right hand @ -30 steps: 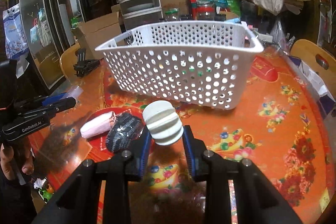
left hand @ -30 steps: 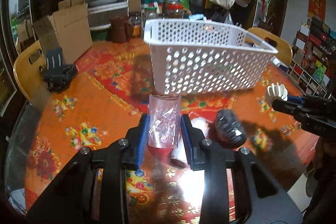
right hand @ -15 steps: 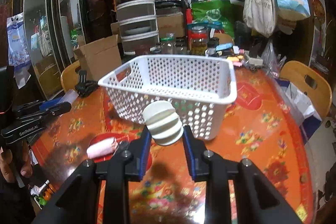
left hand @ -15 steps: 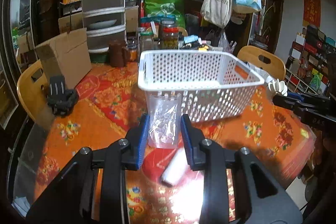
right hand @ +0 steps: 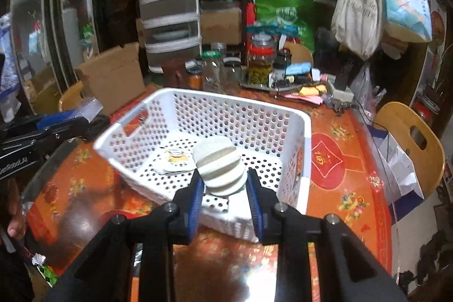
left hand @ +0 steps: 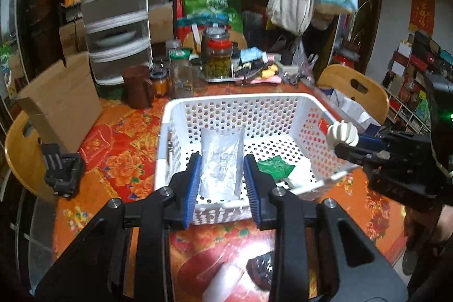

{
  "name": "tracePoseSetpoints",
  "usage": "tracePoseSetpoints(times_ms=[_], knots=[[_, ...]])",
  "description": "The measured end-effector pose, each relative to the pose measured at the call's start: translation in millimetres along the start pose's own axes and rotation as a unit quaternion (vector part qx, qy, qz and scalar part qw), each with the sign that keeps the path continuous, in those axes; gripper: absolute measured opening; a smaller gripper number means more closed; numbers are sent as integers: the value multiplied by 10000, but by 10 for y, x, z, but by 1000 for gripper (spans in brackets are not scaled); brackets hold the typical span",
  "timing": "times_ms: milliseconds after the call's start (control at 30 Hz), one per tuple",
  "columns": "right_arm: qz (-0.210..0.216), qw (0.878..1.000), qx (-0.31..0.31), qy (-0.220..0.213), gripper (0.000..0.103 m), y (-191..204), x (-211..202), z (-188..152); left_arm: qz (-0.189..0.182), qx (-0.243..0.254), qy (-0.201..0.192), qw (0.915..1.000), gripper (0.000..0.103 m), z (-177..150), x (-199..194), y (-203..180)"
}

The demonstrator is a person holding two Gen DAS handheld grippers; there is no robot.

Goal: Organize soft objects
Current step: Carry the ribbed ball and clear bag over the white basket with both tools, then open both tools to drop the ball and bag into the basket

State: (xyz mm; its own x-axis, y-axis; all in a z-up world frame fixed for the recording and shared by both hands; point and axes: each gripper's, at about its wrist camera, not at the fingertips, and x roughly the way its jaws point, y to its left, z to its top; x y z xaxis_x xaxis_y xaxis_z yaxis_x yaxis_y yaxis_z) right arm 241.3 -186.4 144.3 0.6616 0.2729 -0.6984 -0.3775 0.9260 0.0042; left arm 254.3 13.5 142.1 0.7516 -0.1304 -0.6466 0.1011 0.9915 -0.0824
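My left gripper (left hand: 222,174) is shut on a clear plastic pouch (left hand: 222,163) and holds it over the near edge of the white perforated basket (left hand: 181,109). My right gripper (right hand: 225,183) is shut on a white ribbed soft ball (right hand: 219,170), above the basket's (right hand: 307,132) near wall. The ball (left hand: 341,133) and right gripper (left hand: 365,145) also show at the right of the left wrist view. A green packet (left hand: 276,167) and a small white packet (right hand: 175,162) lie in the basket. A white roll (left hand: 223,282) and a dark mesh object (left hand: 260,268) lie on the table below.
The round table has a red-orange flowered cloth (left hand: 119,160). Jars (left hand: 216,58), a cardboard box (left hand: 59,101) and a stacked drawer unit (left hand: 113,27) crowd the far side. A black clip (left hand: 63,171) sits at left. Wooden chairs (right hand: 413,143) ring the table.
Both grippers have risen and moved forward, from low in front of the basket to above its near edge, each still holding its object. The basket's inside has come into view.
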Motion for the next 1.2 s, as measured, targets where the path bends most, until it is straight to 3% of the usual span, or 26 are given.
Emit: tracePoseSetpoints(times_ms=[300, 500, 767, 900, 1000, 1033, 1100, 1200], knots=[[-195, 9940, -14, 1078, 29, -101, 903, 88, 157, -63, 1199, 9926, 28, 129, 1128, -55], [-305, 9891, -144, 1434, 29, -72, 1146, 90, 145, -94, 1477, 9889, 28, 23, 1405, -47], [-383, 9853, -173, 1657, 29, -68, 1311, 74, 68, -162, 1529, 9881, 31, -49, 1457, 24], [-424, 9852, -145, 1653, 31, -67, 1293, 74, -80, -195, 1450, 9892, 50, -50, 1436, 14], [-356, 9869, -98, 1567, 41, -76, 1242, 75, -87, -94, 1324, 9911, 66, -42, 1362, -44], [-345, 9876, -80, 1531, 43, -73, 1218, 81, -38, -50, 1240, 9923, 76, -34, 1312, -65], [-331, 9892, -59, 1430, 62, -57, 1159, 93, -15, -27, 1099, 9939, 82, -19, 1226, -74], [-289, 9929, 33, 1151, 73, -55, 990, 125, -104, -52, 902, 9959, 86, 0, 1060, -49]])
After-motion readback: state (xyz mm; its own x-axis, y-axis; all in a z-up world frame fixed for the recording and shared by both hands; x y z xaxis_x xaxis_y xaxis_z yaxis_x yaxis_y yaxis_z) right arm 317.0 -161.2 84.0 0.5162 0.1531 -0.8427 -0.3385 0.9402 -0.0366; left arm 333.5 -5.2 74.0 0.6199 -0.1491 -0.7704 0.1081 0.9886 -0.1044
